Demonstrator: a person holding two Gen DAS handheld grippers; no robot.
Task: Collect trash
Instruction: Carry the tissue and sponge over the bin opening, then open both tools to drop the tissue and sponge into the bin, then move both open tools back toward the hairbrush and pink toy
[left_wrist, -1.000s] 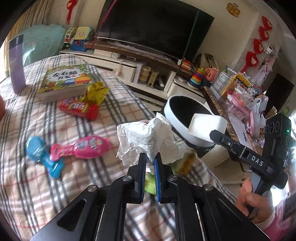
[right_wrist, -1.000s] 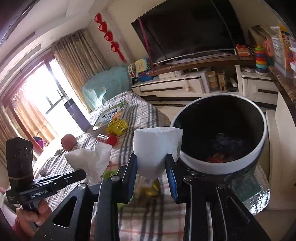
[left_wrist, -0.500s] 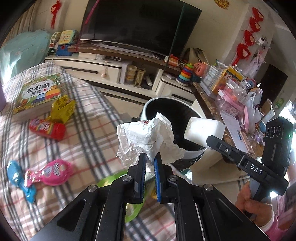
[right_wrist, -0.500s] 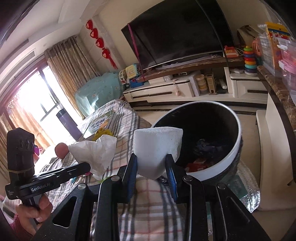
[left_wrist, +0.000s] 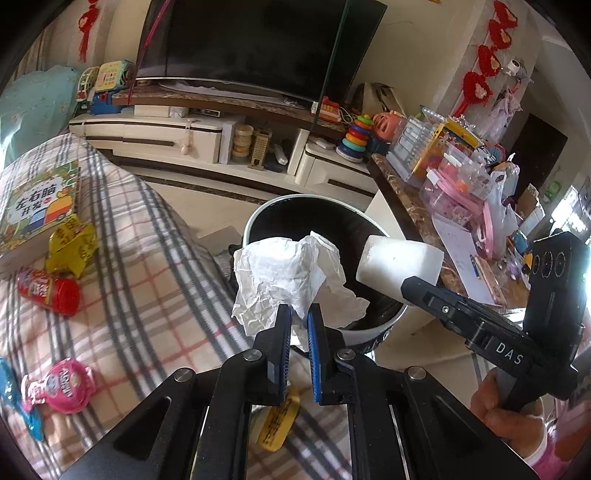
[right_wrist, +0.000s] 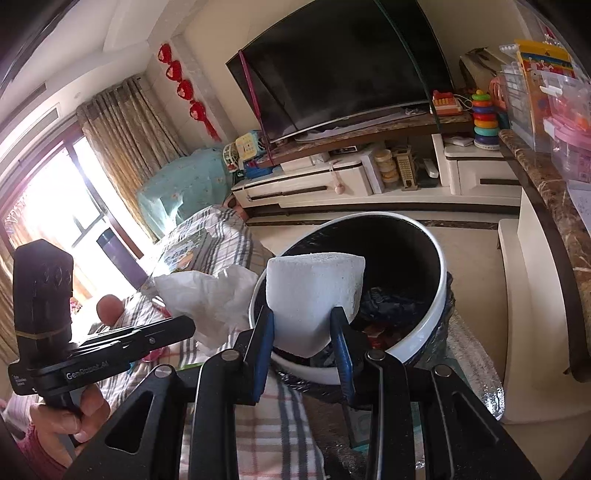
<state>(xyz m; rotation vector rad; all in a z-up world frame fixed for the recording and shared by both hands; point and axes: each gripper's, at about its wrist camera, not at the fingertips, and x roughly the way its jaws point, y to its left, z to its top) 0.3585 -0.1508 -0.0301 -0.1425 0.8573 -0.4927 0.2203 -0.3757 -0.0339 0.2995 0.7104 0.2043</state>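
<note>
My left gripper is shut on a crumpled white tissue, held over the near rim of the white-rimmed black trash bin. My right gripper is shut on a white foam block, which hangs above the bin at its near edge. The bin holds dark trash and a red wrapper at the bottom. In the left wrist view the foam block shows at the right, over the bin's opening. In the right wrist view the tissue sits just left of the block.
On the plaid blanket lie a red snack tube, a yellow wrapper, a pink packet, a picture book and a yellow-green packet under my fingers. A cluttered marble counter flanks the bin; a TV stand is behind.
Both grippers have moved toward the bin with their loads still gripped. The bin now fills more of each view and the blanket items have slid left.
</note>
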